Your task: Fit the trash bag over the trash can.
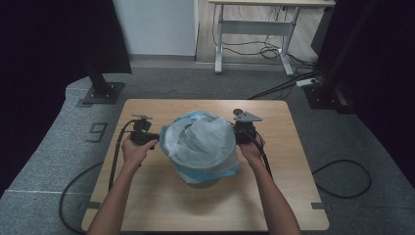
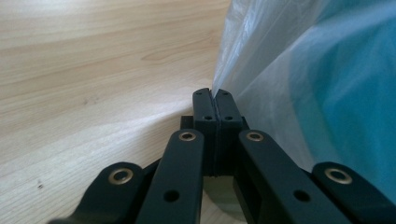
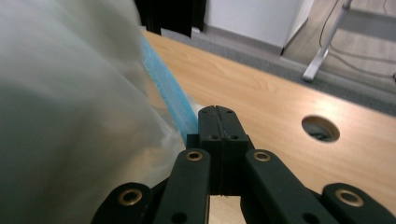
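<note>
Left gripper (image 1: pixel 145 136), left of frame centre: jaws pressed together, pinching the bag (image 1: pixel 198 142) edge. Right gripper (image 1: pixel 243 132), right of centre: jaws pressed together on the bag's blue rim. Bag lines a bin (image 1: pixel 201 183) at mid-table (image 1: pixel 161 205). Floor cables (image 1: pixel 342 178) lie beyond.

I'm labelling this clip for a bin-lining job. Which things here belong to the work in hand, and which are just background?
In the job:
- bin bag, blue-edged
- bin beneath it
- left gripper, fingers shut on the bag's edge
- right gripper, fingers shut at the bag's other side

Just around:
- wooden table
- white desk frame
- floor cables
</note>
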Demonstrator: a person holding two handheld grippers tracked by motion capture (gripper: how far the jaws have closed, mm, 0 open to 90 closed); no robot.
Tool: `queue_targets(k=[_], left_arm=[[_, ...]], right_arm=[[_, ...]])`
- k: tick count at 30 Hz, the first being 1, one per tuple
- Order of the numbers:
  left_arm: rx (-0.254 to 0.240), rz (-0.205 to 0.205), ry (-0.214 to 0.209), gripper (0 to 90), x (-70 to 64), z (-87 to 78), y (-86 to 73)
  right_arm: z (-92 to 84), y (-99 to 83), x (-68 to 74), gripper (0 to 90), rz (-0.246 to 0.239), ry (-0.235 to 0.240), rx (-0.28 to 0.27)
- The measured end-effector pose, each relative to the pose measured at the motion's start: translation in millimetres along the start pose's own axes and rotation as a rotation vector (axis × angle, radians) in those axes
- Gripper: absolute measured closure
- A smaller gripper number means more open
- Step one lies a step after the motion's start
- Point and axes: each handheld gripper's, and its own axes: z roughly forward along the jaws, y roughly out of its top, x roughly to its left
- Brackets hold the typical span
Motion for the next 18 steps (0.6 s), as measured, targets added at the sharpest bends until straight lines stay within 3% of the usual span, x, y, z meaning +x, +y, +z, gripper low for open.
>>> queue_targets(k=[8, 13, 18], left_arm=[[0.038, 0.004, 0.038, 89.5, 6.8, 2.6, -7.5], [0.046, 0.006, 0.037, 89.6, 7.2, 3.3, -11.6], [0.044, 0.003, 0.033, 89.5, 7.4, 2.6, -14.9]], right_arm=[[4.1, -14.2, -9.6, 89.2, 0.029, -0.019, 0.053], [5.7, -25.4, -12.3, 89.1, 0.045, -0.027, 0.103], [3.0, -31.8, -12.6, 89.1, 0.055, -0.010, 0.099]])
